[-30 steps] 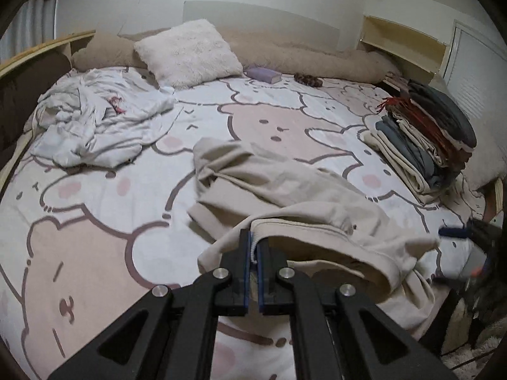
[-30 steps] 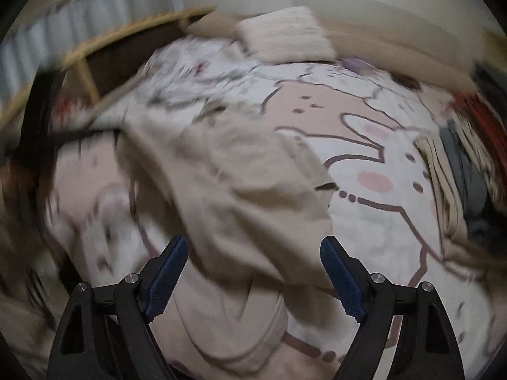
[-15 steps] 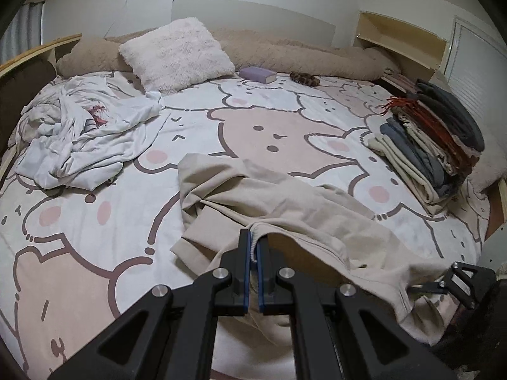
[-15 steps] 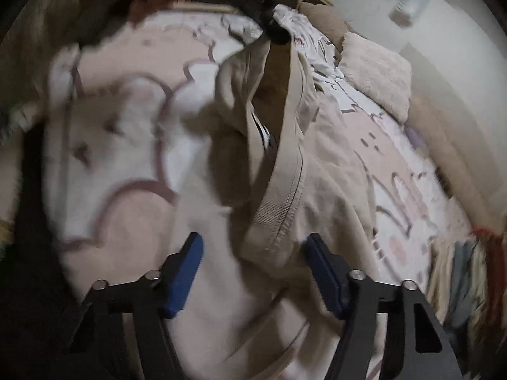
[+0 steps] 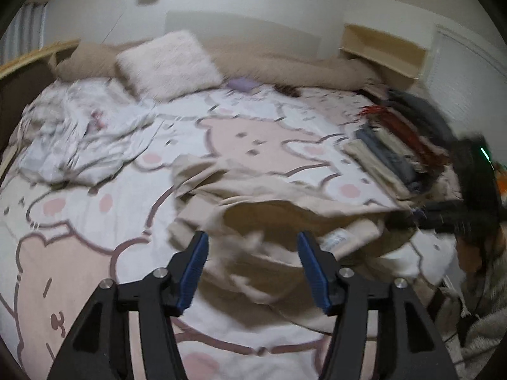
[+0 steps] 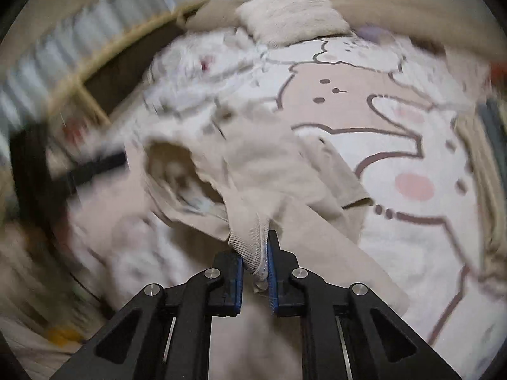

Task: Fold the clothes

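Left tool [image 5: 252, 269]: jaws apart and opening; blue pads clear of any cloth, nothing gripped. It hovers over the near part of the garment [image 5: 279, 202].

Right tool [image 6: 255, 269]: jaws closing, pads pressing a ribbed hem [image 6: 250, 247] of the garment from both sides. The hem stands bunched between the pads. In the left wrist view this tool shows as a dark blurred shape at the garment's right edge.

The garment, beige, lies crumpled on the bed [image 5: 79, 209], near the front edge, partly lifted at its right side so an opening shows with a white label [image 5: 336, 239] inside. One flap spreads toward the middle of the bed.

Bed cover: white with large pink bear figures outlined in brown.

Other items on the bed:
- A white crumpled cloth [image 5: 79, 139] at the far left, well apart from the garment.
- A fluffy pillow [image 5: 168, 63] at the head end, against a long beige bolster [image 5: 285, 66].
- A small lilac object [image 5: 242, 84] just beside the pillow.
- A stack [image 5: 402, 145] of folded clothes at the right edge, near the garment but apart from it.

Both views are motion-blurred; fine detail cannot be told.
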A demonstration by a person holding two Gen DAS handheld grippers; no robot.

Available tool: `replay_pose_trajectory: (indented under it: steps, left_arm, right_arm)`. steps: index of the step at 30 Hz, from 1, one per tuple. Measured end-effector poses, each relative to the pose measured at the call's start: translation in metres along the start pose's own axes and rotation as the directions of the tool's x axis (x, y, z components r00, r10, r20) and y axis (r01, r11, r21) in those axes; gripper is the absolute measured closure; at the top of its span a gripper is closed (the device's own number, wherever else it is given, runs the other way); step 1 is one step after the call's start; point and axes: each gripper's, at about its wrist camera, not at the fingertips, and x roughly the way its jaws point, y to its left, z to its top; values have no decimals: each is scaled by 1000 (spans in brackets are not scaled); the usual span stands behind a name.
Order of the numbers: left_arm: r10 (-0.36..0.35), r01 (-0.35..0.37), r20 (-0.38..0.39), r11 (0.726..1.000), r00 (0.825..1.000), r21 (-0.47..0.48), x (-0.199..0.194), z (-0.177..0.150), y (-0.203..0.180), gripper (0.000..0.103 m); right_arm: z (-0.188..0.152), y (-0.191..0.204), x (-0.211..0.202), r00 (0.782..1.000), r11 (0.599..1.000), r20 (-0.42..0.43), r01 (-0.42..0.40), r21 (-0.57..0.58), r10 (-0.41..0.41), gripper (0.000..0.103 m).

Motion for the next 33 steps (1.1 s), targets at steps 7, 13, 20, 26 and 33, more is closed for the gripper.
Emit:
replay_pose_trajectory:
  steps: [7,13,20,26,33]
  left_arm:
    - [-180,144,72,925,981,353,-15,16,-84,42]
    - [-281,221,22,798,959,561,-3,24,-120,42]
    - [-284,271,-79,743,956,612,23,23,-137,93]
    - [-268,284,-94,881,959,380,35,62,-116,99]
    - [-214,215,-29,957,976,194,30,142,-88,99]
  right_arm:
    - [14,30,-33,985,985,35,-170,18,169,95]
    - [12,65,-58,990,984,13,-137,-114,139,95]
    - [16,75,-79,991,979,45,-119,-167,129,95]
    - [13,73,-83,982,982,181,91,-167,-60,72]
    - [-22,72,-102,896,971,425,204,-128,-132,20]
